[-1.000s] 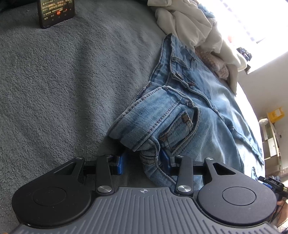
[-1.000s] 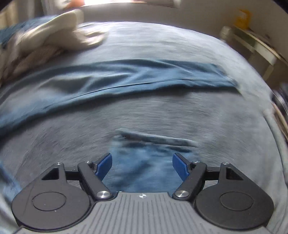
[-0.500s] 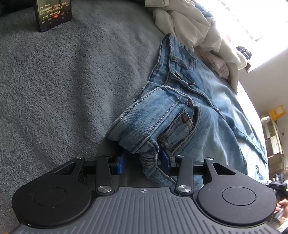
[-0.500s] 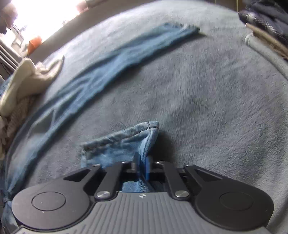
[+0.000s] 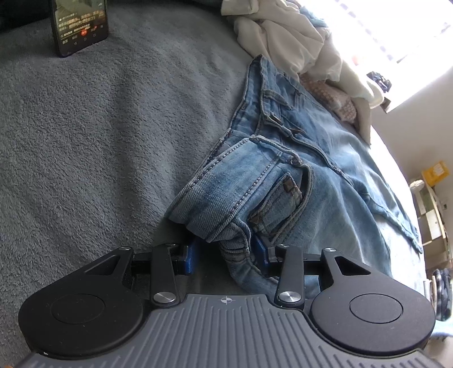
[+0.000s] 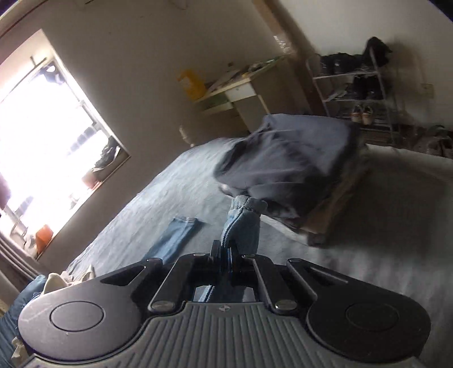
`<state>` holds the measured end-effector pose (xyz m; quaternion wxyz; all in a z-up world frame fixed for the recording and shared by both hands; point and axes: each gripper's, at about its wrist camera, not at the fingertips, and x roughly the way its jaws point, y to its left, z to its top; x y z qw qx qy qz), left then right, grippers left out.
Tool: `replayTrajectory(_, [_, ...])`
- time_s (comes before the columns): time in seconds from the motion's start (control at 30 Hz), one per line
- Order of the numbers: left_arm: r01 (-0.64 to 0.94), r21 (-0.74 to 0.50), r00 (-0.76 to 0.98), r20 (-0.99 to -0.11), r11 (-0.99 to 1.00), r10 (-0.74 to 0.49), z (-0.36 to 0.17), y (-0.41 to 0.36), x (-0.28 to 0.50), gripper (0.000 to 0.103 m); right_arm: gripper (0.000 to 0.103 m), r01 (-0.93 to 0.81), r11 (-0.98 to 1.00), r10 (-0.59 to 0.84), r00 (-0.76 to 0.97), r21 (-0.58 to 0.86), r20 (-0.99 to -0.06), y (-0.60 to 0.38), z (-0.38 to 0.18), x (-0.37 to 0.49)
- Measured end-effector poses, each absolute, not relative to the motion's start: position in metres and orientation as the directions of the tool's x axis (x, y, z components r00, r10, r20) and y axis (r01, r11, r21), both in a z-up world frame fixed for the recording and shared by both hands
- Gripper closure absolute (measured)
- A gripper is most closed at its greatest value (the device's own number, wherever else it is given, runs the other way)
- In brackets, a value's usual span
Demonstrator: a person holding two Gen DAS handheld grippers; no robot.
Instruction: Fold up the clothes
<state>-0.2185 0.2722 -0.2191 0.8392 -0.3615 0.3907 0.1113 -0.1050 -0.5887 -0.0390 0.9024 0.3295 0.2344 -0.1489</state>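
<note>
A pair of light blue jeans [image 5: 325,181] lies on a grey fleece blanket [image 5: 99,141]. In the left wrist view its bunched waistband sits between the blue pads of my left gripper [image 5: 226,252], which is shut on it. In the right wrist view my right gripper [image 6: 225,250] is shut on the hem of one jeans leg [image 6: 243,220] and holds it up above the bed. The other leg's hem [image 6: 181,229] lies flat on the blanket further off.
A phone [image 5: 79,25] with a lit screen lies at the far left. A heap of white and pale clothes [image 5: 297,36] lies beyond the jeans. A stack of dark folded clothes [image 6: 288,169] is on the bed. A desk [image 6: 240,90] and shoe rack [image 6: 356,85] stand by the wall.
My right gripper closed on the leg hem, then lifted it and swung upward so the room came into view. My left gripper kept its hold on the waistband and hardly moved.
</note>
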Motion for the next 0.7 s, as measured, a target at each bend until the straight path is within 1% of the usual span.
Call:
replayTrajectory(0.07, [-0.463, -0.518, 0.672, -0.734, 0.720, -0.095, -0.219, 0.271, -0.219, 0.063, 0.100, 0.475, 0.704, -0.140, 0.822, 0.528, -0.553, -0.600, -0.065, -0.128])
replayTrajectory(0.13, [-0.461, -0.517, 0.673, -0.734, 0.721, -0.096, -0.219, 0.271, -0.219, 0.063, 0.100, 0.540, 0.667, -0.149, 0.772, 0.514, -0.618, -0.610, -0.100, -0.143])
replayTrajectory(0.2, [-0.458, -0.517, 0.672, -0.734, 0.723, -0.099, -0.219, 0.272, -0.218, 0.063, 0.099, 0.613, 0.600, -0.125, 0.706, 0.514, -0.697, -0.624, -0.137, -0.153])
replayTrajectory(0.23, [-0.456, -0.518, 0.672, -0.734, 0.724, -0.102, -0.219, 0.272, -0.218, 0.063, 0.097, 0.651, 0.560, -0.103, 0.669, 0.513, -0.736, -0.632, -0.156, -0.157])
replayTrajectory(0.27, [-0.453, -0.519, 0.672, -0.733, 0.725, -0.105, -0.219, 0.273, -0.218, 0.063, 0.096, 0.683, 0.510, -0.081, 0.644, 0.523, -0.761, -0.640, -0.171, -0.163])
replayTrajectory(0.33, [-0.449, -0.526, 0.674, -0.730, 0.722, -0.113, -0.220, 0.275, -0.218, 0.063, 0.091, 0.716, 0.390, -0.057, 0.646, 0.578, -0.761, -0.652, -0.189, -0.180])
replayTrajectory(0.4, [-0.449, -0.534, 0.675, -0.728, 0.717, -0.119, -0.221, 0.276, -0.219, 0.063, 0.089, 0.731, 0.326, -0.096, 0.657, 0.600, -0.748, -0.658, -0.186, -0.196])
replayTrajectory(0.47, [-0.448, -0.534, 0.676, -0.727, 0.717, -0.119, -0.222, 0.276, -0.219, 0.063, 0.088, 0.764, 0.336, -0.172, 0.625, 0.551, -0.762, -0.661, -0.173, -0.206])
replayTrajectory(0.5, [-0.447, -0.534, 0.677, -0.727, 0.718, -0.118, -0.222, 0.275, -0.219, 0.063, 0.088, 0.768, 0.357, -0.194, 0.618, 0.532, -0.762, -0.660, -0.166, -0.207])
replayTrajectory(0.6, [-0.447, -0.535, 0.677, -0.726, 0.717, -0.119, -0.222, 0.274, -0.218, 0.063, 0.086, 0.706, 0.501, -0.175, 0.649, 0.500, -0.741, -0.645, -0.141, -0.191])
replayTrajectory(0.63, [-0.446, -0.536, 0.678, -0.725, 0.717, -0.120, -0.222, 0.275, -0.217, 0.063, 0.081, 0.682, 0.546, -0.167, 0.658, 0.487, -0.734, -0.640, -0.133, -0.186])
replayTrajectory(0.67, [-0.446, -0.537, 0.679, -0.724, 0.716, -0.121, -0.222, 0.275, -0.217, 0.063, 0.078, 0.652, 0.591, -0.148, 0.666, 0.474, -0.731, -0.633, -0.126, -0.179])
replayTrajectory(0.7, [-0.444, -0.540, 0.680, -0.723, 0.715, -0.123, -0.223, 0.275, -0.218, 0.063, 0.071, 0.615, 0.638, -0.112, 0.670, 0.464, -0.733, -0.623, -0.121, -0.168])
